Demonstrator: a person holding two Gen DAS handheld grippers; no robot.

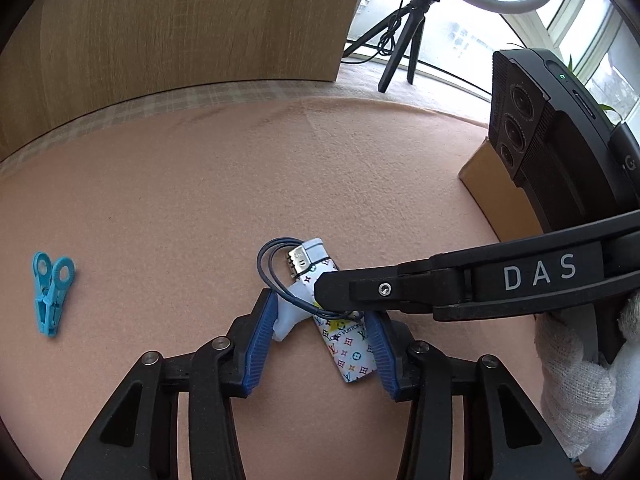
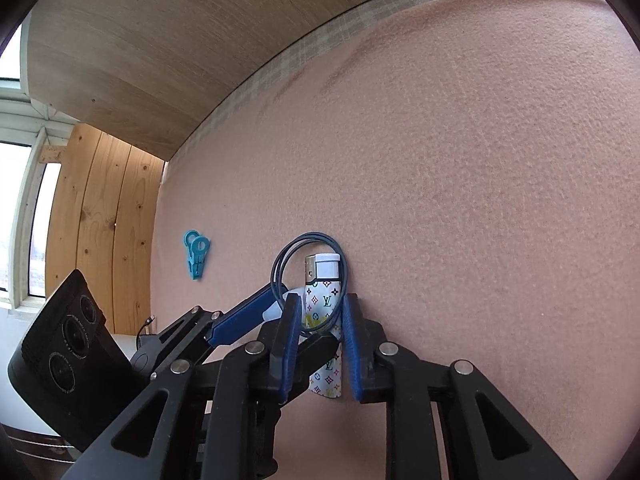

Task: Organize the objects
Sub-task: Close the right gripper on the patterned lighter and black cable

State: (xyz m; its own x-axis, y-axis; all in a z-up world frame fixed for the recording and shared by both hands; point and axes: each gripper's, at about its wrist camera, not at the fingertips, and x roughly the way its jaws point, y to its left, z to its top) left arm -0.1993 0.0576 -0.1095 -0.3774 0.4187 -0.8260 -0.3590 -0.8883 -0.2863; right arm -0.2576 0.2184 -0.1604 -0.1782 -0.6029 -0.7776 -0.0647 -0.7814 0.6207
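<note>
Right gripper (image 2: 320, 344) jaws pinching white monogram-print lighter (image 2: 325, 320); left gripper (image 1: 320, 344) jaws spread astride it. Lift straight, minding looped dark cord (image 2: 304, 264).

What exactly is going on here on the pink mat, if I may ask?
A person with a gripper in each hand is working on a patterned lighter lying on the pink mat, with a dark cord loop over its top end. The left gripper and the right gripper both straddle the lighter and cord; whether their fingers press yet is unclear. A blue clothespin lies apart, untouched.
</note>
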